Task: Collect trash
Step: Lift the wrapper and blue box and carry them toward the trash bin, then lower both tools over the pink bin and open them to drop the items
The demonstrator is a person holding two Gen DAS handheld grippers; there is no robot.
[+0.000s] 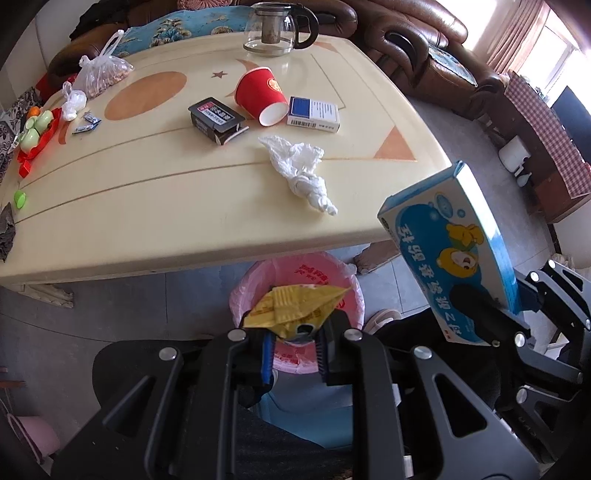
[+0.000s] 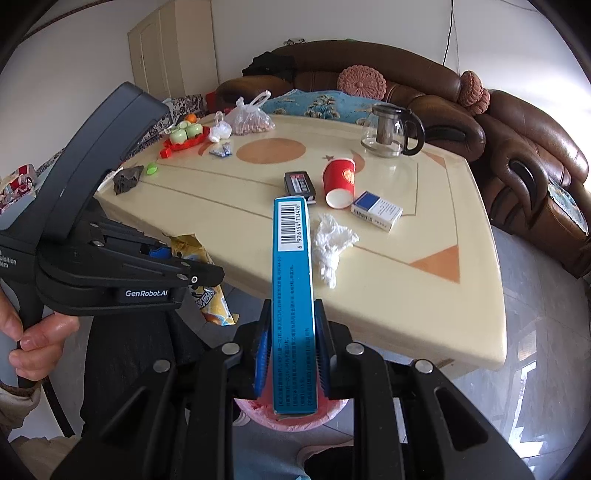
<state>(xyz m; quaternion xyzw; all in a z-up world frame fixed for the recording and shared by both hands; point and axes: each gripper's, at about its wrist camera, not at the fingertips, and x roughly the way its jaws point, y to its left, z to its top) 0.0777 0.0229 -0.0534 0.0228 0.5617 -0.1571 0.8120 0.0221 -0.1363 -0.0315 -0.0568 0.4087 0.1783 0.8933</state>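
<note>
The left gripper (image 1: 293, 341) pinches a crumpled yellow foil wrapper (image 1: 295, 304) above the pink-lined waste bin (image 1: 334, 275); the right gripper (image 2: 290, 360) clamps a flat blue cardboard box (image 2: 291, 295), seemingly over the bin too. Releasing off-centre could drop either onto the floor.

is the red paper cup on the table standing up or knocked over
Knocked over: the red paper cup lies on its side on the table, open mouth facing the table's near edge.

The cream worktop (image 1: 147, 206) carries a tipped red cup (image 1: 261, 96), two small boxes, a crumpled tissue (image 1: 301, 170), a glass teapot (image 1: 279, 27) and a bag of nuts (image 1: 101, 75).
</note>
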